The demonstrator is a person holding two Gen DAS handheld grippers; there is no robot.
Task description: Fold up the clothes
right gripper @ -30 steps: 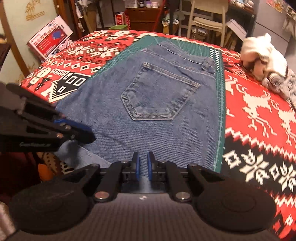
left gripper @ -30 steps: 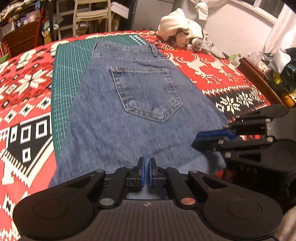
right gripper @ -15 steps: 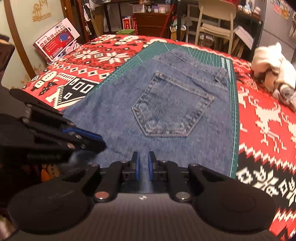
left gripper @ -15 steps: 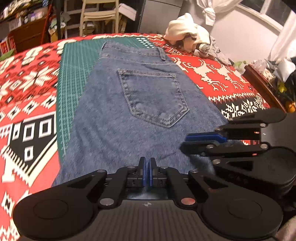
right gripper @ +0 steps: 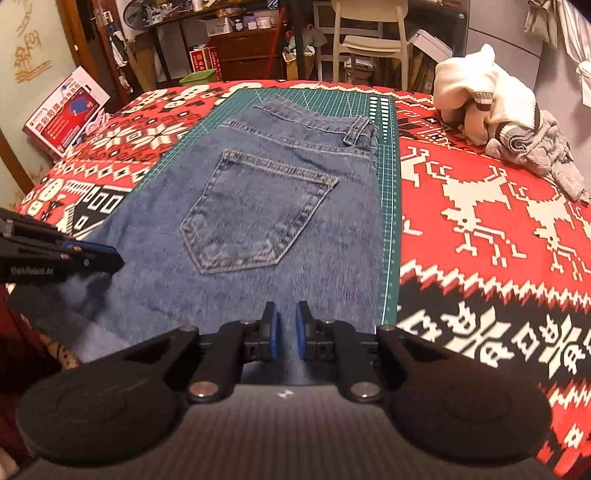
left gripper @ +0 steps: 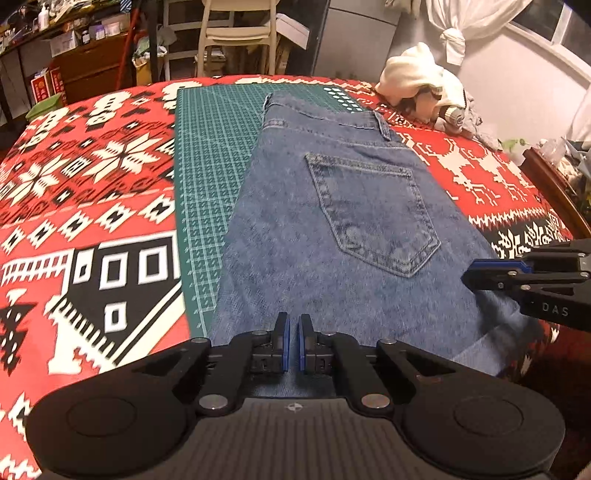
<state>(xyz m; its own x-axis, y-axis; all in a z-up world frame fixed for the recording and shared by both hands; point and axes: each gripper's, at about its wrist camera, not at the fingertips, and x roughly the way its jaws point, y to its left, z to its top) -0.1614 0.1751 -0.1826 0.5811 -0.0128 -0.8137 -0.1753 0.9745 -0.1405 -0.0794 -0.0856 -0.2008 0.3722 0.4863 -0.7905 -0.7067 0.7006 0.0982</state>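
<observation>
Green mat (left gripper: 214, 155), chair (right gripper: 364, 33), perhaps boxes.

Blue denim jeans (left gripper: 332, 236) lie flat, back pocket (left gripper: 373, 214) up, waistband at far end, partly on green cutting mat (left gripper: 210, 155).

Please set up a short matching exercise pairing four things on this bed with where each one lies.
Things:
1. jeans
2. green mat
3. pile of clothes
4. chair

Places:
A. on the floor past the far end of the bed
B. directly on the red blanket, under the denim
C. spread flat, back pocket up
D. heaped at the far right corner of the bed

Pairs: 1-C, 2-B, 3-D, 4-A
</observation>
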